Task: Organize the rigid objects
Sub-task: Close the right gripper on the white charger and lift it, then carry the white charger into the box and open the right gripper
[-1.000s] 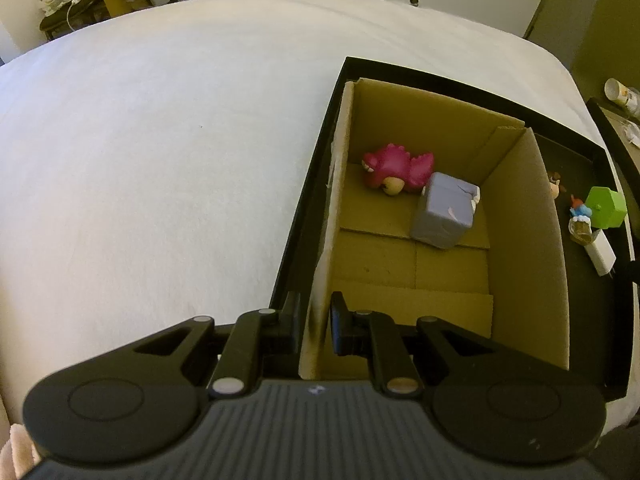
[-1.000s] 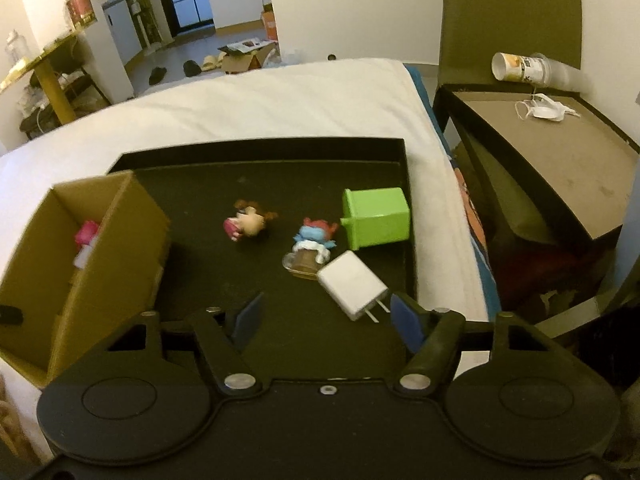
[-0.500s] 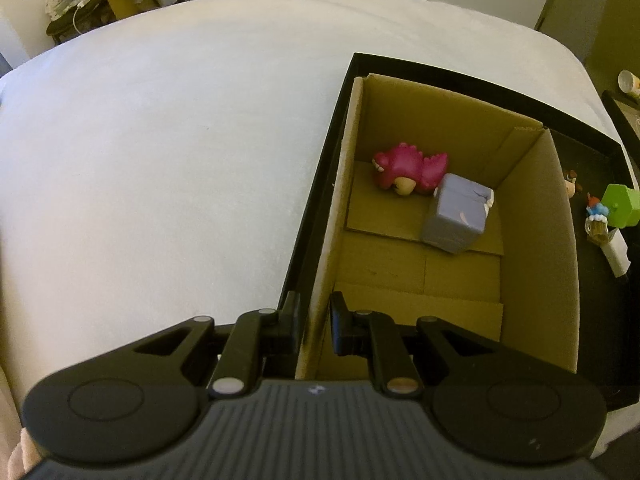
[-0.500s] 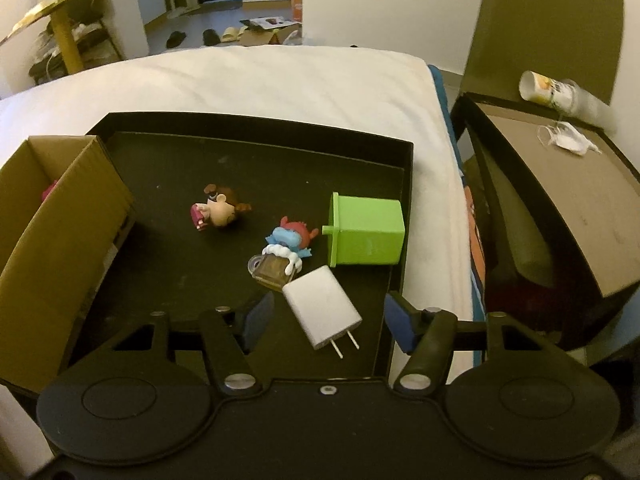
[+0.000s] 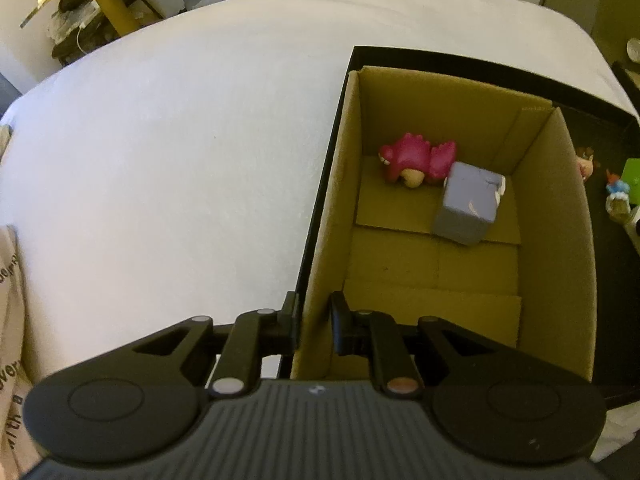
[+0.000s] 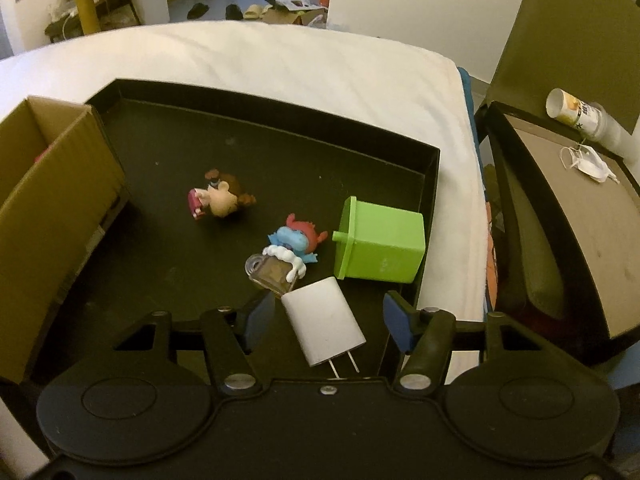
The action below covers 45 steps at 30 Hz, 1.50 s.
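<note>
My left gripper (image 5: pixel 313 322) is shut on the near left wall of the cardboard box (image 5: pixel 556 240), which stands in the black tray (image 5: pixel 320 216). Inside the box lie a pink toy (image 5: pixel 416 158) and a grey block (image 5: pixel 468 202). My right gripper (image 6: pixel 326 316) is open, with a white charger (image 6: pixel 322 326) lying between its fingers on the tray floor (image 6: pixel 160 200). Beyond the charger lie a blue and red figure (image 6: pixel 290 248), a green bin (image 6: pixel 380 240) on its side and a brown-haired figure (image 6: pixel 220 198). The box (image 6: pixel 52 208) is at the left.
The tray sits on a white bed (image 5: pixel 160 140). To the right of the bed stands a dark side table (image 6: pixel 568 216) with a paper cup (image 6: pixel 576 114) and a face mask (image 6: pixel 592 162). Furniture and shoes are on the floor beyond the bed.
My right gripper has moved forward and down, so the white charger now lies between its fingers. My left gripper keeps its hold on the box wall, and its view has shifted slightly.
</note>
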### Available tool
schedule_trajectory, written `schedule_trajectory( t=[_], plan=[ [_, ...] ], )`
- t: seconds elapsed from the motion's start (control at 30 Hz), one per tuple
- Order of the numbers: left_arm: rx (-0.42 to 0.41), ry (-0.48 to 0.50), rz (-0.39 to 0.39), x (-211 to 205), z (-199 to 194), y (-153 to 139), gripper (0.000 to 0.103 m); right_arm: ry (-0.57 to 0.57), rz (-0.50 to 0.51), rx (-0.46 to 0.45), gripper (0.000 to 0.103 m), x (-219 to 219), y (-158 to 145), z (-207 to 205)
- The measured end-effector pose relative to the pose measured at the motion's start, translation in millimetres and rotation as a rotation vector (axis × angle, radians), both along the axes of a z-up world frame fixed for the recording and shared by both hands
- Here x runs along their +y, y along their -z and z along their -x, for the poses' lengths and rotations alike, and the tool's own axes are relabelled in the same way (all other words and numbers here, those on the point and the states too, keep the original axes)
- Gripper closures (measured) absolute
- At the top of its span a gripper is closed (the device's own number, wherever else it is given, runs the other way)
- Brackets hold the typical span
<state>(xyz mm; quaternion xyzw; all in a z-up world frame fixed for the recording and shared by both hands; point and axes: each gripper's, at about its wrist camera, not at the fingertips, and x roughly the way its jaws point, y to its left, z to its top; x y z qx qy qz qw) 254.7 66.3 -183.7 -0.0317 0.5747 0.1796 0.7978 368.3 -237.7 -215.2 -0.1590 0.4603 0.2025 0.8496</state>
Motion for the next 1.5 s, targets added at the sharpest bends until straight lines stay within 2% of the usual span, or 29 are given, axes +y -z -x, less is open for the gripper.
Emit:
schedule_trajectory(
  t=[0.07, 0.23, 0.33, 0.47, 0.93, 1.5],
  plan=[
    [0.003, -0.002, -0.007, 0, -1, 0, 0.087, 0.01, 0.017, 0.006, 0.05, 1, 3, -1],
    [0.006, 0.004, -0.019, -1, -1, 1, 0.086, 0.01, 0.022, 0.028, 0.052, 4, 10, -3],
    [0.006, 0.005, -0.023, -2, -1, 2, 0.086, 0.005, 0.04, 0.045, 0.061, 5, 15, -3],
    [0.007, 0.009, -0.027, -4, -1, 3, 0.086, -0.011, 0.039, 0.047, 0.066, 6, 14, 2],
    [-0.008, 0.01, -0.014, 0, 8, 3, 0.087, -0.025, 0.051, 0.051, 0.067, 14, 0, 33],
    [-0.011, 0.008, 0.009, 4, 14, 0, 0.088, -0.117, 0.086, -0.04, 0.067, 53, -47, 60]
  ],
)
